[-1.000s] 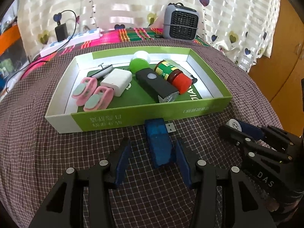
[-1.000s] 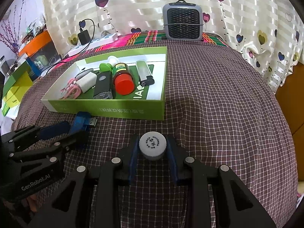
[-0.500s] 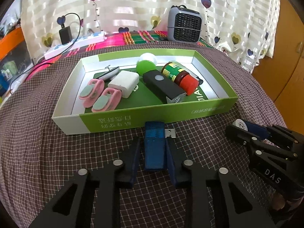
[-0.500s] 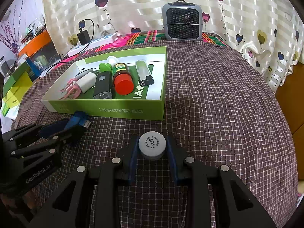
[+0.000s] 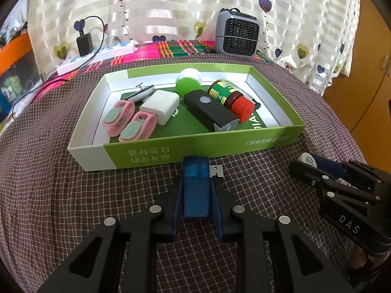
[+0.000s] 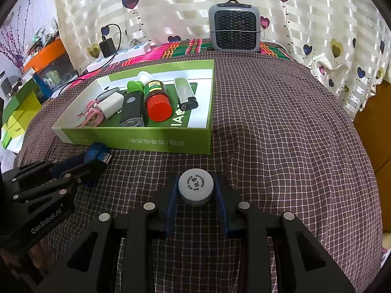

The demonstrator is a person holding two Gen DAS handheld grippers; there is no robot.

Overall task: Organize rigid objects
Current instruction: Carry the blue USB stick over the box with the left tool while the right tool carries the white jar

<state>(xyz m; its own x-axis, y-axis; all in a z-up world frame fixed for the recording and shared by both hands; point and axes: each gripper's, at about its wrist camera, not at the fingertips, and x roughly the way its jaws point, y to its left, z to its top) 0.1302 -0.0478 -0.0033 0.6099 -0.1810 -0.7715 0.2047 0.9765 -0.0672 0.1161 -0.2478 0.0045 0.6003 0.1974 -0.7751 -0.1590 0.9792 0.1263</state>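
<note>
Blue USB reader (image 5: 196, 190) clamped in left gripper (image 5: 196, 204) jaws, just short of green box (image 5: 156, 151) front wall. White cap (image 6: 195, 187) clamped in right gripper (image 6: 195, 204). Risk: reader clipping wall if lifted low. Open room only along box's right side, beside lighter (image 6: 185, 93).

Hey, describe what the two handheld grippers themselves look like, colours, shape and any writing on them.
Both are matte black plastic with angular, cut-out linkages and round silver pivot pins. Each finger ends in a dark blue pad. The left gripper carries white "GenRobot.AI" lettering on its side, readable in the right wrist view; the right gripper shows white "DAS" lettering in the left wrist view. No cables or sleeves are visible.
</note>
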